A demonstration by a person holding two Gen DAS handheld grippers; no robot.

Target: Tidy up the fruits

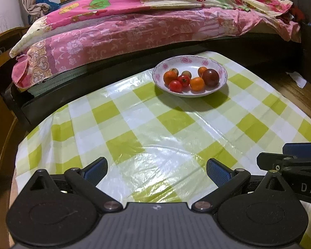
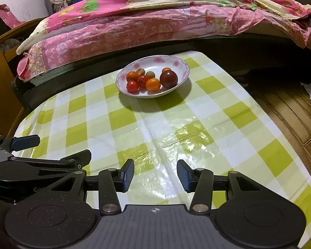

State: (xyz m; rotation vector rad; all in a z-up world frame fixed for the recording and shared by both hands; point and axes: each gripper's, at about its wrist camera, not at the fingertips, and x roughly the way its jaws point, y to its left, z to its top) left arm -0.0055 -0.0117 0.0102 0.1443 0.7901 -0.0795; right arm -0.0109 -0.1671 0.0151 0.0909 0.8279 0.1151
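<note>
Both tools gape empty, left tool wide, right tool narrower; fruits sit in the bowl at upper centre.

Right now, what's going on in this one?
Nothing is being handled at this moment. A person holds both grippers low over the near edge of the checked tablecloth: the left gripper and the right gripper are both open and empty. All the fruit sits in the floral bowl at the far side of the table by the bed: small red and orange ones plus one larger dark plum-like fruit. No fruit lies loose on the cloth.
</note>
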